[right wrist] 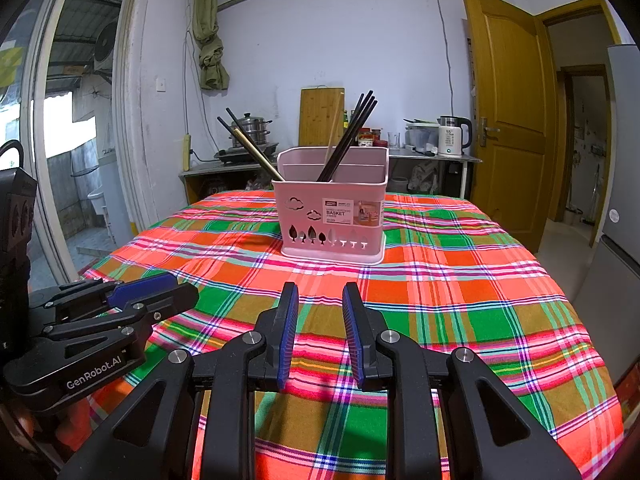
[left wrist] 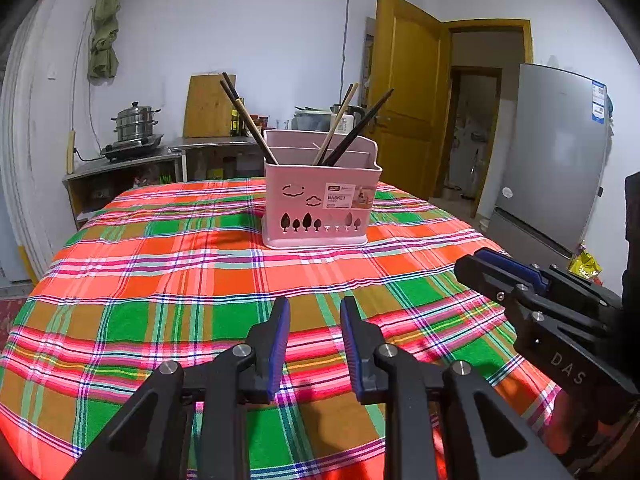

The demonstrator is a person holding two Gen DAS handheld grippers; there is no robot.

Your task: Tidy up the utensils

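Observation:
A pink utensil basket (left wrist: 320,200) (right wrist: 334,216) stands upright on the plaid tablecloth (left wrist: 160,280) (right wrist: 460,280), far from both grippers. Several chopsticks lean in it: a dark and tan group (left wrist: 246,118) (right wrist: 250,150) in the left compartment, another group (left wrist: 356,128) (right wrist: 350,136) further right. My left gripper (left wrist: 315,304) hovers over the near cloth, open, nothing between its blue pads. My right gripper (right wrist: 320,292) is likewise open and empty. Each gripper shows in the other's view: the right gripper (left wrist: 500,268) at the right edge, the left gripper (right wrist: 160,288) at the left edge.
Behind the table stands a steel counter (right wrist: 420,156) with a steamer pot (left wrist: 136,120), a cutting board (right wrist: 322,116), bottles and a kettle (right wrist: 452,136). A wooden door (right wrist: 508,112) and a fridge (left wrist: 556,152) are to the right. A glass door (right wrist: 72,140) is at the left.

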